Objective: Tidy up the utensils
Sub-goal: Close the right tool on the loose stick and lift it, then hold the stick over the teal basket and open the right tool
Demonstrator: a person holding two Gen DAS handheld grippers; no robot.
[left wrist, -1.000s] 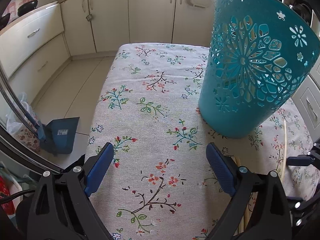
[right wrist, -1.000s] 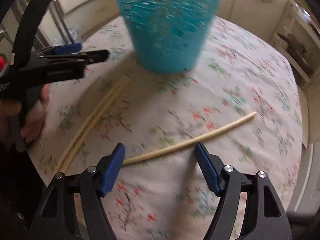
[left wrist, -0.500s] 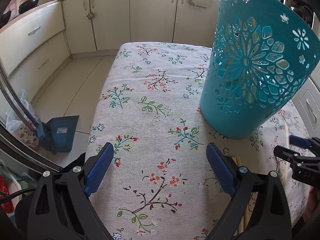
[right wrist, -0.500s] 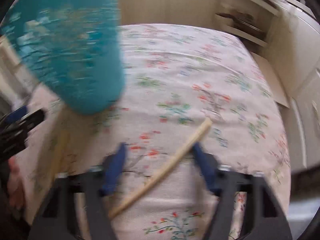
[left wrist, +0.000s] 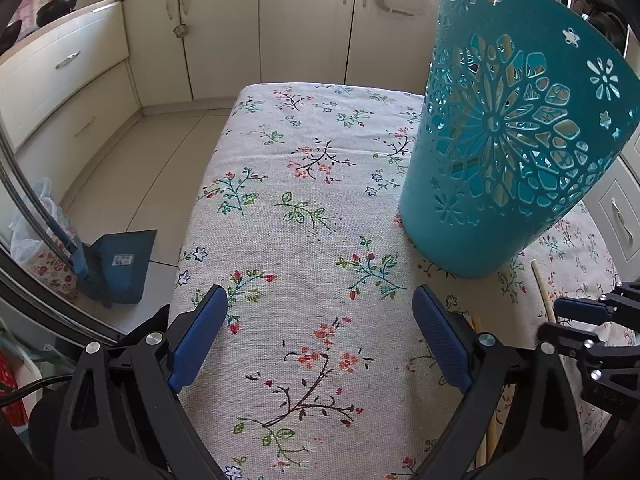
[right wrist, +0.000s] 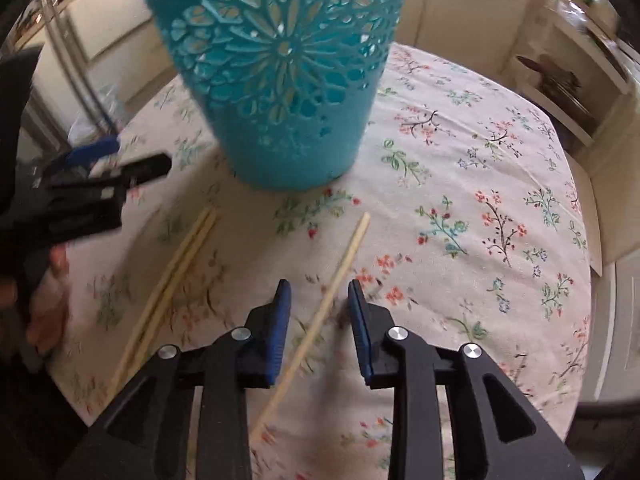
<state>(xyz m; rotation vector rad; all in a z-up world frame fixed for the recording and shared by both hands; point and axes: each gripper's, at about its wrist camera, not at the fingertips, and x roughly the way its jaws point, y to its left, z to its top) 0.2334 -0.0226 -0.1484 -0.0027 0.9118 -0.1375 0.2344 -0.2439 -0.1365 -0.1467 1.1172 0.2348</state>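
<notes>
Narrowed since earlier, the right tongs (right wrist: pixel 319 300) straddle one chopstick (right wrist: pixel 344 264) untouched near the basket (right wrist: pixel 280 80); only the left-wrist view shows the left tongs (left wrist: pixel 320 308) spread over bare tabletop (left wrist: pixel 304 220).

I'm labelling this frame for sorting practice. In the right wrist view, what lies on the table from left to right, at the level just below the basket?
Left gripper held in a hand → pair of chopsticks lying side by side → single chopstick, running between the right gripper jaws → bare floral tablecloth.

Cream kitchen cabinets (left wrist: pixel 304 24) at twelve o'clock, drawers (left wrist: pixel 64 80) at ten, pale tiled floor (left wrist: pixel 132 172), blue dustpan (left wrist: pixel 120 264) at eight, daylight throughout
</notes>
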